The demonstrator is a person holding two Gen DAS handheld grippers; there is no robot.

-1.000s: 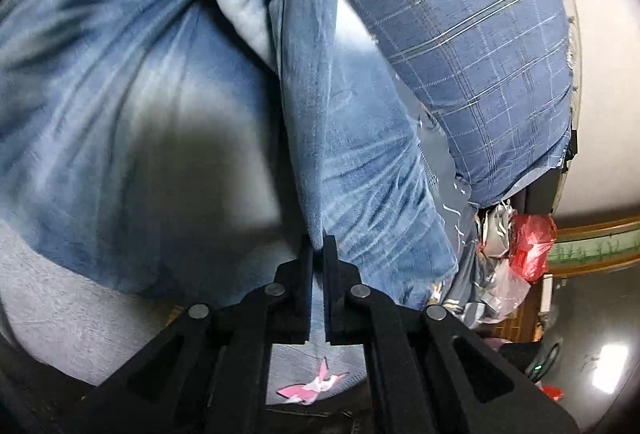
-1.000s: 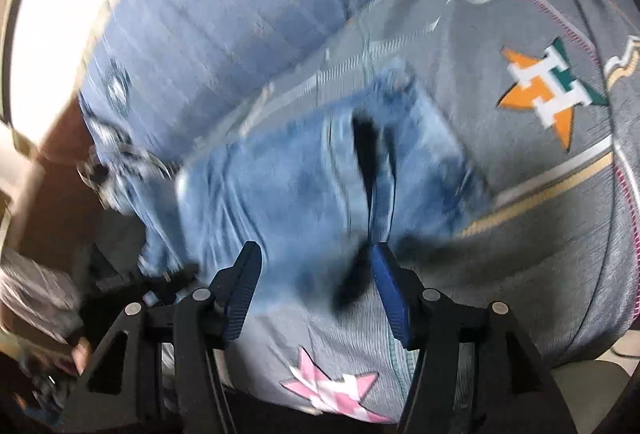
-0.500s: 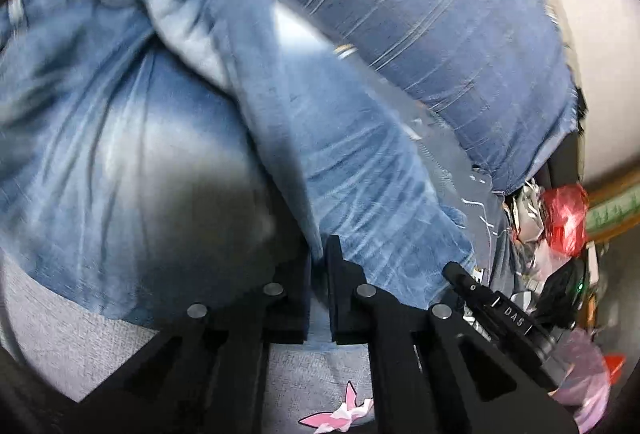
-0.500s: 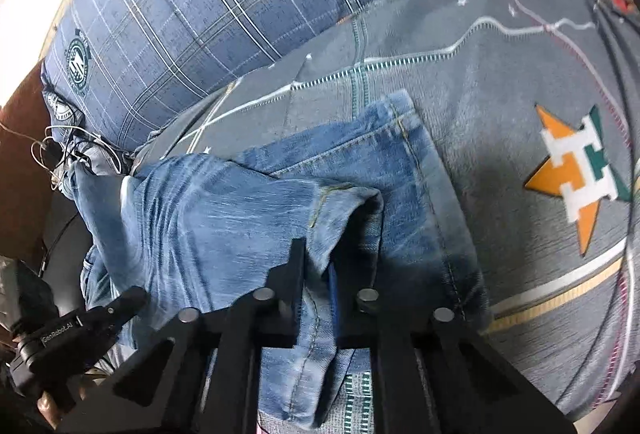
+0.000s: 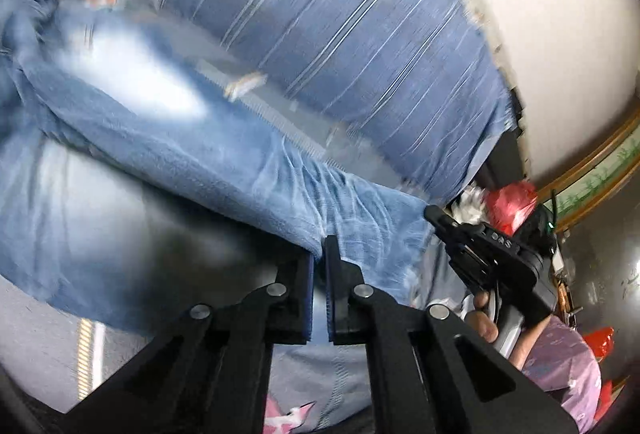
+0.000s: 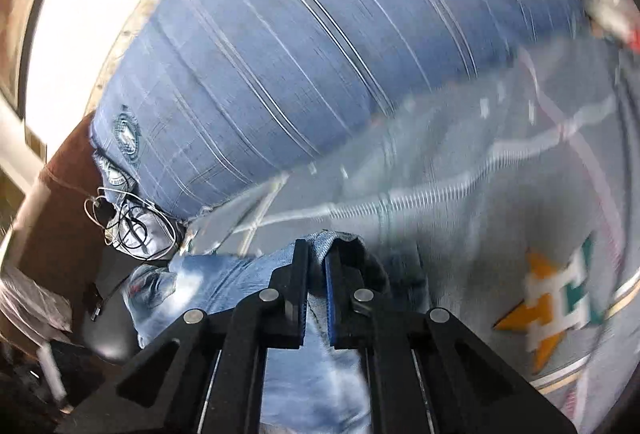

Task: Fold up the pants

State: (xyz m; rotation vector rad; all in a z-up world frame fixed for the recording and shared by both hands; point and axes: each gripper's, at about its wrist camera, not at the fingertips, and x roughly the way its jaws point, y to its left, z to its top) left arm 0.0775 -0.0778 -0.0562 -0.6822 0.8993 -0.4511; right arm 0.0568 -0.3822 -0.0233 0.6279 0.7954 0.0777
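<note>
Pants of faded light-blue denim [image 5: 224, 170] lie stretched across a bed covered by a grey bedspread with star emblems [image 6: 500, 218], and both grippers have hold of them. In the left wrist view the left gripper [image 5: 318, 262], black with blue-lined pads, is clamped on a ridge of the denim that rises between its jaws, with cloth spreading away to the left and far side. To its right, the right gripper [image 5: 436, 212] shows as a black tool held in a person's hand [image 5: 486, 318], its tip biting the right end of the same denim fold. In the right wrist view the right gripper [image 6: 317, 266] has just been closing and is now pinched on a bunched edge of the jeans [image 6: 320, 246], fabric between the pads and more denim hanging below and to the left. Beyond the pants, at the far side, sits a large blue pillow with thin white check lines [image 6: 320, 46], against a white wall [image 5: 540, 14]. A tangle of thin cables [image 6: 128, 218] lies at the pillow's left end. An orange and green star emblem [image 6: 556, 298] marks the bedspread to the right. Both views are blurred.
</note>
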